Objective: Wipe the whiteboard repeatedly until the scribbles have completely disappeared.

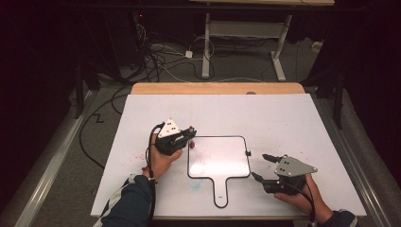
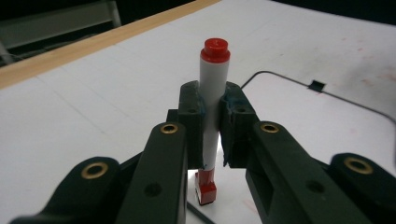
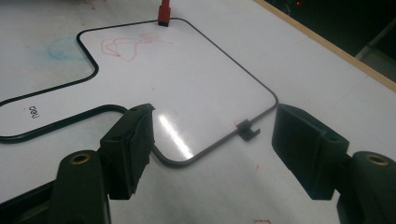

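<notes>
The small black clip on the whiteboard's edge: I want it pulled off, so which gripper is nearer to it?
Right. The right gripper, open, sits just beside the clip; the left gripper, holding the red marker, is across the whiteboard at the opposite edge.

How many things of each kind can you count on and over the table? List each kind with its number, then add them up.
Grippers: 2, the left gripper and the right gripper
Red-capped marker: 1, clamped in the left gripper
Paddle-shaped whiteboard with a red scribble: 1
Total: 4
</notes>
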Motion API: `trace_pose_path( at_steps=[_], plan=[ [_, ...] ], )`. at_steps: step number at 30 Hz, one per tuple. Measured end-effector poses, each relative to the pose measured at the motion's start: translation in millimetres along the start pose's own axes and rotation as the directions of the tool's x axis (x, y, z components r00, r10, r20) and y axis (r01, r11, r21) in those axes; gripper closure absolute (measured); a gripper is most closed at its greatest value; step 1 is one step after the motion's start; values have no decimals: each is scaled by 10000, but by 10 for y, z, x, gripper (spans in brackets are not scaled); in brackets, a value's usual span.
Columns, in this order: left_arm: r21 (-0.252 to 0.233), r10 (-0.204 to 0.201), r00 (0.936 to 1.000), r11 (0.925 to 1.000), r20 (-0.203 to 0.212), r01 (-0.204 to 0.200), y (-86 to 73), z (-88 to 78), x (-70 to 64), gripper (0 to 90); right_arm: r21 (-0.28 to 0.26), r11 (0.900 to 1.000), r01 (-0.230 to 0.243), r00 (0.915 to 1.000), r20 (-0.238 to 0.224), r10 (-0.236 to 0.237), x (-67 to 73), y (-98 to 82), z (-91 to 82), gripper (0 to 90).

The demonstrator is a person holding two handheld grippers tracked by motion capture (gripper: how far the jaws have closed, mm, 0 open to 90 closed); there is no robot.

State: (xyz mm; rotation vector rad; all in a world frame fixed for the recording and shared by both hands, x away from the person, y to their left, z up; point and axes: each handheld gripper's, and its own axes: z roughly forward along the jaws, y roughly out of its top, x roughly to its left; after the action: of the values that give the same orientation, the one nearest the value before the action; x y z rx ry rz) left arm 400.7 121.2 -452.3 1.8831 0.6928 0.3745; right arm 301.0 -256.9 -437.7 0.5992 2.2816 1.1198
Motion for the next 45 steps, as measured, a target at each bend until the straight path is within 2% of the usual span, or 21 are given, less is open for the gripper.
trace_pose_path(
  at_steps=[2,6,9,12,17,21,23,25,27,29,31,33,35,37,38,40,43,45],
  plan=[
    [-92,-137,9994,9999,310,140,-12,11,-47,783,-30,10000,-12,10000,1,12,-1,0,-6,303],
    [-145,49,9963,9999,863,-37,7,90,-214,783,-59,10000,-9,10000,22,10,-2,6,-8,303],
    [-132,393,9922,9992,1187,-380,40,163,-356,783,-60,10000,41,10000,8,-41,5,10,-11,303],
    [17,923,9897,9957,1091,-930,86,206,-428,782,-46,10000,49,10000,9,-48,1,7,-6,303],
    [80,1152,9930,9933,269,-1155,119,247,-314,783,3,10000,57,10000,-11,-57,3,-1,-8,303],
    [54,906,9959,9959,-61,-906,129,272,-203,783,35,10000,36,10000,-3,-36,0,-7,-2,303],
    [59,873,9959,9962,224,-874,134,282,-211,783,34,10000,50,10000,-3,-50,-4,-6,1,304],
    [166,946,9933,9953,661,-959,148,282,-256,783,29,10000,79,10000,-15,-79,3,-3,-2,304],
    [241,1034,9881,9940,1140,-1068,155,281,-332,783,44,10000,89,10000,-25,-89,5,-3,-3,303],
    [378,1371,9818,9890,1313,-1432,169,270,-409,782,40,10000,75,10000,-7,-75,5,-3,-7,303],
    [519,1560,9806,9853,1186,-1630,178,248,-428,783,22,10000,67,10000,-13,-67,3,-3,-11,303],
    [532,1397,9866,9881,839,-1444,166,223,-360,783,28,10000,72,10000,3,-72,6,-2,-16,303],
    [533,1270,9916,9903,255,-1282,150,193,-265,783,39,10000,80,10000,15,-80,6,-4,-15,303],
    [543,1044,9945,9930,95,-1048,139,162,-188,783,42,9999,92,10000,8,-92,5,-5,-15,303],
    [610,1056,9944,9926,-23,-1053,140,146,-171,783,34,9999,97,10000,17,-97,4,-4,-16,303],
    [681,980,9952,9928,81,-983,139,119,-157,783,25,9999,105,9999,17,-105,-1,-4,-14,303],
    [862,1009,9937,9907,491,-1049,136,66,-176,783,22,10000,67,10000,27,-67,-6,-5,-15,303],
    [851,867,9937,9921,710,-926,118,33,-202,783,17,9999,100,9999,28,-100,-3,-5,-17,303]
  ],
)
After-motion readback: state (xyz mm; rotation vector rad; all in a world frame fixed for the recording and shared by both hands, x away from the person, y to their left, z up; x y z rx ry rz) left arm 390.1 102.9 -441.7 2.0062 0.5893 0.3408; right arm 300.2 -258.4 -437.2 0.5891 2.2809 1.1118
